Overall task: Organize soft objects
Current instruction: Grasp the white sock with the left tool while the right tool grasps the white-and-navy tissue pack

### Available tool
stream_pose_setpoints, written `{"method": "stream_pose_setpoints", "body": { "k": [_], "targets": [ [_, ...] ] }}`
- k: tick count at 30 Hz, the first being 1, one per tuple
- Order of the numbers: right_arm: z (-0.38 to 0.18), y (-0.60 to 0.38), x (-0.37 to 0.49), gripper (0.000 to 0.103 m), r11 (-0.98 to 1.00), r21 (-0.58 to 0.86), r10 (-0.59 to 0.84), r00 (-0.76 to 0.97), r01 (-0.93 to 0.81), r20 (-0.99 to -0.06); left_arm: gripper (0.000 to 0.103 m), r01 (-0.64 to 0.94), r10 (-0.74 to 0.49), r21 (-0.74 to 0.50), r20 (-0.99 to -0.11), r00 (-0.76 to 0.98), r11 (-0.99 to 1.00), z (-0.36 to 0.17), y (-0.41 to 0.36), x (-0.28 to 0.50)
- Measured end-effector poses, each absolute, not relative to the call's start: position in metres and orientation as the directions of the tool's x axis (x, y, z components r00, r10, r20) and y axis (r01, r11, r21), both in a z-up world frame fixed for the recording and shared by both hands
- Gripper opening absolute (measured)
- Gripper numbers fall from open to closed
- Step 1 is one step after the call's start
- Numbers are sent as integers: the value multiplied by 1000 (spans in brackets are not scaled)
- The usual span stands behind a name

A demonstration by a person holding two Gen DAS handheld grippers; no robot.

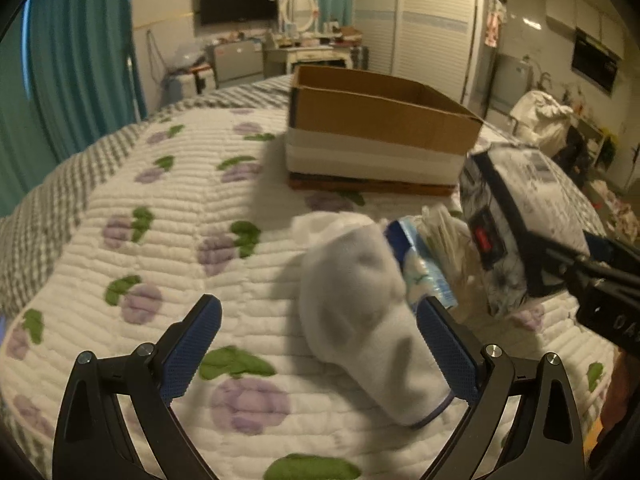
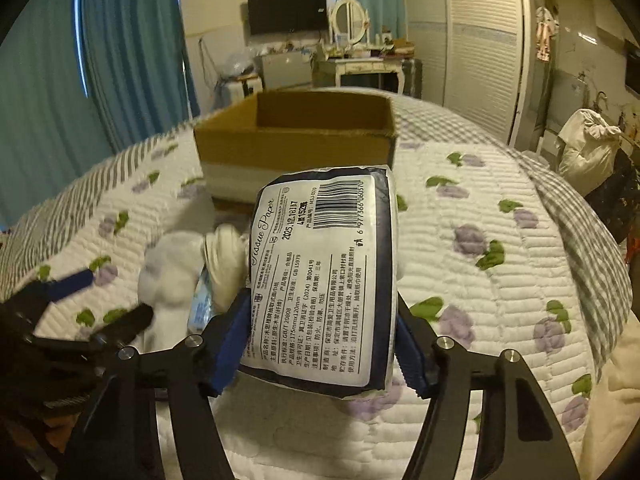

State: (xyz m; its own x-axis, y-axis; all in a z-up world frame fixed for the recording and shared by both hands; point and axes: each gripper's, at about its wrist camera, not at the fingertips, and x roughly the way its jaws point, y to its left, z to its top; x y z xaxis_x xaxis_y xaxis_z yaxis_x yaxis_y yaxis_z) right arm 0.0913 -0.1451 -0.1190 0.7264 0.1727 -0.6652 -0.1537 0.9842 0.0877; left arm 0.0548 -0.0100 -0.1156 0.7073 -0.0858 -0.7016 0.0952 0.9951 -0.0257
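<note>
Grip status first: our right gripper (image 2: 320, 336) has its blue pads pressed on both long sides of the white-and-navy plastic-wrapped tissue paper pack (image 2: 320, 280), label face up. The pack's long axis runs forward along the fingers, toward the open brown cardboard box with white lower band (image 2: 296, 140) that stands directly ahead on the white quilted bedspread with purple-and-green flower print (image 2: 500, 280). We judge that line to be what the next move depends on: the box lies straight beyond the pack's far end, well apart from it, with only bare quilt between.

Our left gripper (image 1: 320, 344) stands with jaws wide apart. The white cotton sock (image 1: 360, 308) lies on the quilt between the fingers, its long axis slanting from the cuff at the near right fingertip away to the left; the right pad appears to touch the cuff, though blur leaves us unsure. No grip yet.

Beside the sock, toward the right gripper, we note a small blue-and-white printed packet (image 1: 420, 268) and a crumpled white plastic-wrapped bundle (image 1: 448, 240), crowded together. These sit close to the pack and sock and may snag as either is carried off.
</note>
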Motion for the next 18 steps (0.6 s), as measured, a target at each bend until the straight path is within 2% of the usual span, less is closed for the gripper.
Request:
{"method": "stream_pose_setpoints", "body": {
  "k": [3,5,7,10,13,18],
  "targets": [
    [-121,-149,92,65,984,93,174,724,-151,-668,96,128,-81,9,-732,677,992,-123,-20,67],
    [-123,-151,92,65,984,87,172,719,-154,-674,81,142,-82,15,-751,656,990,-129,-22,74],
    [-124,-153,93,65,985,85,168,716,-151,-677,66,163,-127,-30,-772,623,986,-134,-21,80],
    [-124,-156,93,65,985,94,171,714,-147,-679,53,182,-158,-56,-773,614,982,-137,-22,78],
    [-123,-155,91,64,985,93,172,714,-149,-678,45,199,-153,-34,-768,622,979,-133,-24,71],
    [-106,-149,79,64,982,85,182,737,-167,-652,44,185,-161,-49,-739,654,981,-111,-15,53]
  ]
}}
